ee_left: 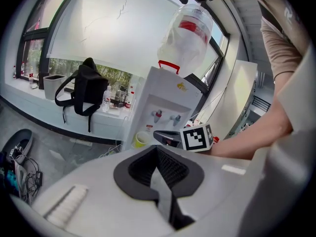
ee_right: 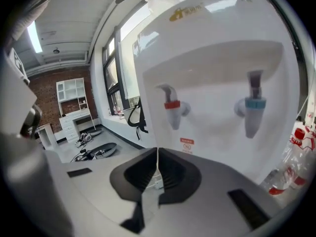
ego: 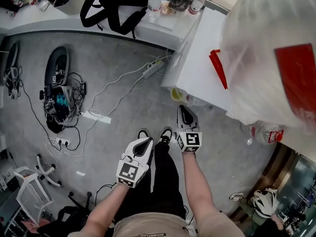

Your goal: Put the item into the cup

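Left gripper [ee_left: 157, 150]: jaws pressed tip to tip, ribbed pads meeting, nothing between them. From the head view it is held low over the grey floor, behind and to the left of its partner.
Right gripper [ee_right: 158, 155]: closed too, only a thin seam between the pads and nothing in it. It points straight at the front of the water dispenser [ee_right: 212, 68], close in.
Cup [ego: 176, 95]: yellow-green, sitting at the foot of the dispenser's front, just beyond the right gripper's tip in the head view. The left gripper view shows it low at the dispenser's left front corner. Whether it stands on a ledge or on the floor, I can't tell.
Taps: red tap [ee_right: 173, 106] on the left and blue tap [ee_right: 252, 110] on the right, both above the right gripper's jaws.
Water jug [ego: 271, 48]: big, clear, with a red label, upside down on top of the dispenser.
Backpack [ee_left: 81, 90]: black, straps hanging, up on the white counter by the window, well apart from both grippers.
Small bottles [ego: 154, 6]: clustered on that counter, next to the backpack.
Power strip [ego: 153, 68]: white, on the floor left of the dispenser, cables trailing away.
Plastic bottles [ee_right: 296, 157]: red-labelled, low beside the dispenser on its right.
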A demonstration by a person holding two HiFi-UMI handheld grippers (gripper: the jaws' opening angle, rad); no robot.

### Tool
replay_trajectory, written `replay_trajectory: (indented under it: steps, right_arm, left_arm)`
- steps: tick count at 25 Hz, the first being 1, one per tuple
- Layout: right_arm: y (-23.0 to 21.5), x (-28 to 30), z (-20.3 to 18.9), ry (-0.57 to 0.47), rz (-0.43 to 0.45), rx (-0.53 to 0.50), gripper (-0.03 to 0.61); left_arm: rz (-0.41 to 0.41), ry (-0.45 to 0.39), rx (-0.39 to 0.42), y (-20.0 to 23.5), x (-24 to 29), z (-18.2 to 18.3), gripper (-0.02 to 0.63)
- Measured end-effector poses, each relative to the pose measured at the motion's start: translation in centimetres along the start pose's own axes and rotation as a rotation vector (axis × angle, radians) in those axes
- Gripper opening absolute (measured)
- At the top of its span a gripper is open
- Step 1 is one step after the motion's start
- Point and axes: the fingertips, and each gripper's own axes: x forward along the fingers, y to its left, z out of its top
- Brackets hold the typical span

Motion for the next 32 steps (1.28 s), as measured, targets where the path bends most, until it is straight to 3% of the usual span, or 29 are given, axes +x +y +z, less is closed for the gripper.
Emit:
replay_trajectory:
  steps: [6,10,14,32]
  right_arm:
    - [3.5,-5.6,3.8,0.0,0.065,-0.015,0.012]
    - [5.2,-8.5,8.1,0.004,0.108,-0.039,0.012]
    - [6.1,-11.8,12.9,-0.024,0.104,-0.039,0.012]
    - [10.6,-24.0,28.8,-0.119,0.174,-0.175,0.012]
  left_arm:
    - [-0.009,-0.046,0.06,-1.9,-2.5,4.7,0.008]
    - [-0.026,-0.096,0.15,-3.1,-3.2,9.5,0.008]
    - [-0.012,-0.149,0.156,-4.3,-4.9,14.5,0.008]
    - [0.043,-0.32,0.233,-8.3,-15.5,27.4,0.008]
